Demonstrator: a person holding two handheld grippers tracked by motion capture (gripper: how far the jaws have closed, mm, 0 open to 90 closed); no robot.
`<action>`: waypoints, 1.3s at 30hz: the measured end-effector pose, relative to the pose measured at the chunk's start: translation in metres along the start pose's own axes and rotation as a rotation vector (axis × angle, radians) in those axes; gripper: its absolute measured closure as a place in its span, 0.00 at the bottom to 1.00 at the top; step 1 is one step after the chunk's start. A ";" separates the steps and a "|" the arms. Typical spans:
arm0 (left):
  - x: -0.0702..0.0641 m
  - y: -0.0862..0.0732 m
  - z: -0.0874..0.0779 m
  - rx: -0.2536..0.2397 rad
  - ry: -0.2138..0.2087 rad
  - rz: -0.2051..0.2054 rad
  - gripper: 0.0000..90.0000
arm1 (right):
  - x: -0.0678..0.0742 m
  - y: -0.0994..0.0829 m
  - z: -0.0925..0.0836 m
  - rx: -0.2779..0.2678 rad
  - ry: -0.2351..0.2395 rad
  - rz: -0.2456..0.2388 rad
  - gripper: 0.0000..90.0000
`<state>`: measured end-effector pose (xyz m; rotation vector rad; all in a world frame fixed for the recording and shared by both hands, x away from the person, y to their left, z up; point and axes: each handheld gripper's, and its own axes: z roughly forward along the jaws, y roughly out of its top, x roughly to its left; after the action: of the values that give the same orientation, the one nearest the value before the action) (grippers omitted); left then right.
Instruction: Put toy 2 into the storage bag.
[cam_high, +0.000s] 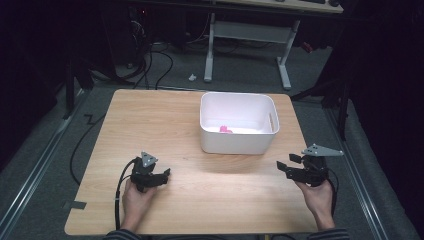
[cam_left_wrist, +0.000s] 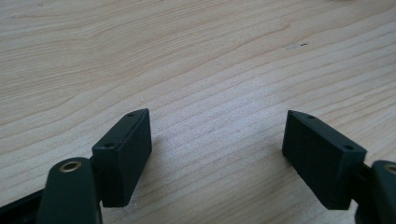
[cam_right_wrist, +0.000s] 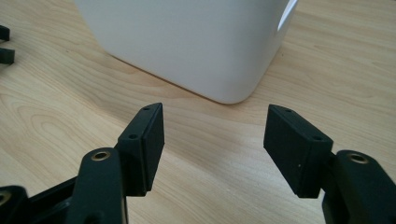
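A white plastic bin stands on the far right half of the wooden table, with a small pink object lying inside it. My left gripper rests low over the near left of the table, its jaws open over bare wood. Near the table's right edge, my right gripper points toward the bin's near right corner. Its jaws stand apart with nothing between them, and the bin's rounded corner rises just beyond them.
Beyond the table, on grey floor, a desk frame with white legs stands among loose cables. A black cable trails from the left gripper over the near edge. The left gripper's jaw tips show far left in the right gripper view.
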<state>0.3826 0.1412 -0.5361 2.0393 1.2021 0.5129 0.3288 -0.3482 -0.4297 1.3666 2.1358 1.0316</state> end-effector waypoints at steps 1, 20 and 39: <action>0.000 0.000 0.000 0.000 0.000 0.000 0.27 | 0.000 -0.002 0.002 0.002 -0.005 -0.001 0.43; -0.001 0.000 0.000 0.001 -0.003 0.004 0.26 | -0.004 -0.033 0.068 0.095 -0.023 0.022 0.45; -0.001 -0.001 -0.001 0.003 -0.008 0.011 0.25 | 0.001 -0.059 0.086 0.054 -0.132 0.021 0.37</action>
<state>0.3810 0.1407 -0.5361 2.0492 1.1886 0.5083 0.3503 -0.3310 -0.5302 1.4437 2.0706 0.8721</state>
